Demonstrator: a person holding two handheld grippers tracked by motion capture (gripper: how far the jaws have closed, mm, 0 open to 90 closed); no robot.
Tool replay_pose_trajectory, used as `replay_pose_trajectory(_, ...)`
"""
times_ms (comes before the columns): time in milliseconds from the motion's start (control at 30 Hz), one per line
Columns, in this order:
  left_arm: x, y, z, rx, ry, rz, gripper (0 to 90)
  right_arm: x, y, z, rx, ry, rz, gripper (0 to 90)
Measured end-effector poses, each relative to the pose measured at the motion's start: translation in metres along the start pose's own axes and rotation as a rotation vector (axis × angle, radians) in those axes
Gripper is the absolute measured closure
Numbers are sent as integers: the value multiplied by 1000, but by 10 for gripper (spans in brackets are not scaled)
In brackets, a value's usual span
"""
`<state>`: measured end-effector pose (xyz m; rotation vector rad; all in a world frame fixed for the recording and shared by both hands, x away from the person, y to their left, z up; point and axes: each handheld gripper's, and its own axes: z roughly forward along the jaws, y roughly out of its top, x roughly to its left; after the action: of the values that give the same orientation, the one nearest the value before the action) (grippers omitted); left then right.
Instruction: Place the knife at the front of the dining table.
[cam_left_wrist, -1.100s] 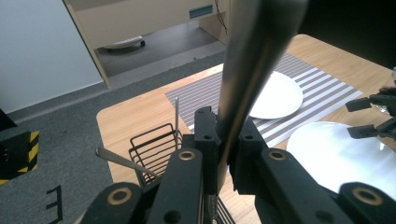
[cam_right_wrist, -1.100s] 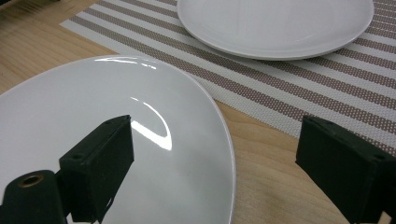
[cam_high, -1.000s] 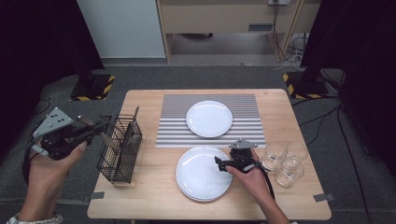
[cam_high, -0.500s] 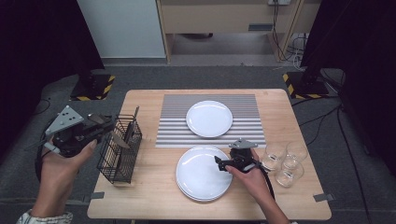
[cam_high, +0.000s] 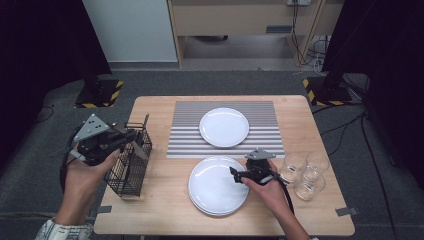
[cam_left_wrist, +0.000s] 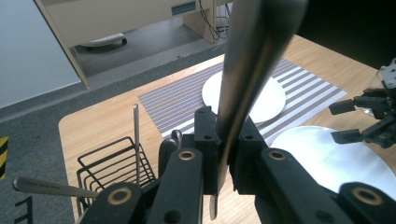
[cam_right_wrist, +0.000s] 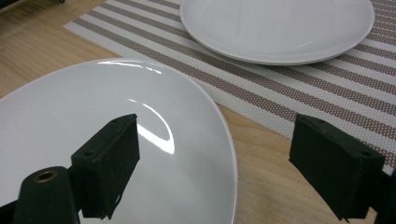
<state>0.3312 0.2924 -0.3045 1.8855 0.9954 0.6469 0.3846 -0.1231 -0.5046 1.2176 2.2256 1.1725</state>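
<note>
The left gripper (cam_high: 131, 136) is raised at the person's left, tipped forward and down, its jaws clamped tight. The right gripper (cam_high: 237, 175) sits low in the right hand (cam_high: 267, 187), pointing leftward; its jaws gape wide apart, having just closed in slightly with nothing pressed between them.

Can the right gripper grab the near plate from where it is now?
Probably yes. The right gripper hangs open right at the edge of the near plate, with one jaw over the plate and the other over the bare table. Nothing sits between the jaws and the rim.
</note>
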Motion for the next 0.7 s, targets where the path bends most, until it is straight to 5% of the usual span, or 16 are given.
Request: replay_pose_trajectory(700, -13, -6, 43, 38, -42, 14, 826, 5, 2, 0, -10, 31, -7, 210)
